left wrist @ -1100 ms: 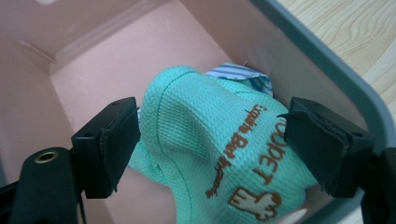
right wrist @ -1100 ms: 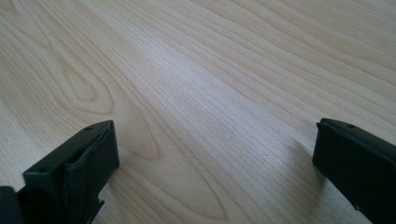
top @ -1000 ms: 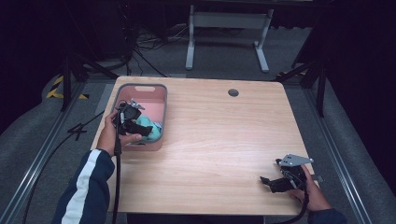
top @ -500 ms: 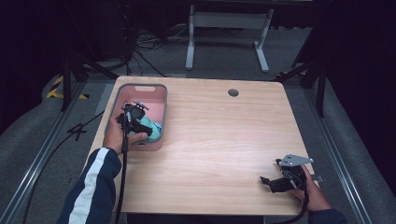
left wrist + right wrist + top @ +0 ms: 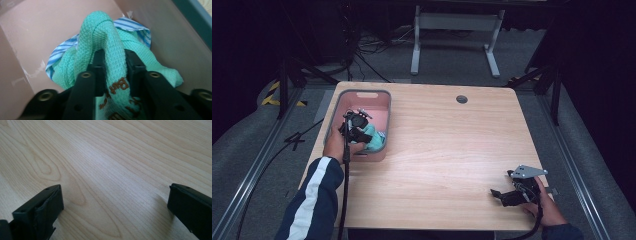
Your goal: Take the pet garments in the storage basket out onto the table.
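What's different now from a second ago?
The left gripper, down in the pink bin, has just closed its jaws onto a fold of the green cloth. The right gripper stayed open, resting on the table.

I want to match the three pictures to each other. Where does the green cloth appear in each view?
High view: the green cloth lies in the pink bin at the table's left, beside the left gripper.
Left gripper view: a fold of it at the centre, pinched between the two black jaws, which have just been closing.
Right gripper view: not in it; bare wooden table between open jaws.
Shared landmark: the pink bin's wall, in the high view and the left gripper view.
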`<action>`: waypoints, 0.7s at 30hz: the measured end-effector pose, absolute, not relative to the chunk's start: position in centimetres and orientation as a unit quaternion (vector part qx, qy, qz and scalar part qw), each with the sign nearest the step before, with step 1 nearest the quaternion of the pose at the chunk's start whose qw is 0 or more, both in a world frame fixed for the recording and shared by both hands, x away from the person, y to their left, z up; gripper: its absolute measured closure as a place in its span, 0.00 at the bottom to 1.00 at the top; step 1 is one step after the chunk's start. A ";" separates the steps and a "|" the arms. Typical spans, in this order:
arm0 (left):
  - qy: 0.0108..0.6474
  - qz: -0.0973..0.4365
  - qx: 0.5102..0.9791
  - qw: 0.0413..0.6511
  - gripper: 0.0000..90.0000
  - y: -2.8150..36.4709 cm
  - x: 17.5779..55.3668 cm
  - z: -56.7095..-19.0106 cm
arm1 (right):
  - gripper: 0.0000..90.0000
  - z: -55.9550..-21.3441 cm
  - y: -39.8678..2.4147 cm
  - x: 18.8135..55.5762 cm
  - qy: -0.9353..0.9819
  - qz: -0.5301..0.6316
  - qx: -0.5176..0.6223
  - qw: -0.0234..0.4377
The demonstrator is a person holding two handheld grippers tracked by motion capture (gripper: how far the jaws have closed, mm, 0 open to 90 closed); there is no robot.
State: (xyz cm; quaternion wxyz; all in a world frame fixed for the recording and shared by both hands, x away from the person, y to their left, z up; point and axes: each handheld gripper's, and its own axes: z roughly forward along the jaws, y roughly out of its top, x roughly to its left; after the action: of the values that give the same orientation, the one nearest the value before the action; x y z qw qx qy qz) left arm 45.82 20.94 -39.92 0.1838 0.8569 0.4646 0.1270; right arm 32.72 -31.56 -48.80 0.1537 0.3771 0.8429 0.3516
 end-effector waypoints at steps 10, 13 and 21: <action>0.440 0.157 0.858 0.214 0.91 21.5 45.2 -38.0 | 0.01 -48.8 -31.6 32.7 0.843 0.352 0.377 0.154; 0.436 0.163 0.857 0.221 0.91 21.8 45.1 -37.6 | 0.01 -48.8 -31.6 32.7 0.843 0.352 0.377 0.154; 0.427 0.187 0.848 0.253 0.92 22.5 44.7 -35.4 | 0.01 -48.8 -31.6 32.7 0.843 0.352 0.377 0.154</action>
State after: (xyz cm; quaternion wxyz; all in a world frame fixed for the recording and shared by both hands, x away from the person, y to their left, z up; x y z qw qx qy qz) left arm 44.68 22.53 -35.39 0.2534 0.8477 0.4269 0.1867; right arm 32.72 -31.56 -48.81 0.1539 0.3770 0.8429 0.3517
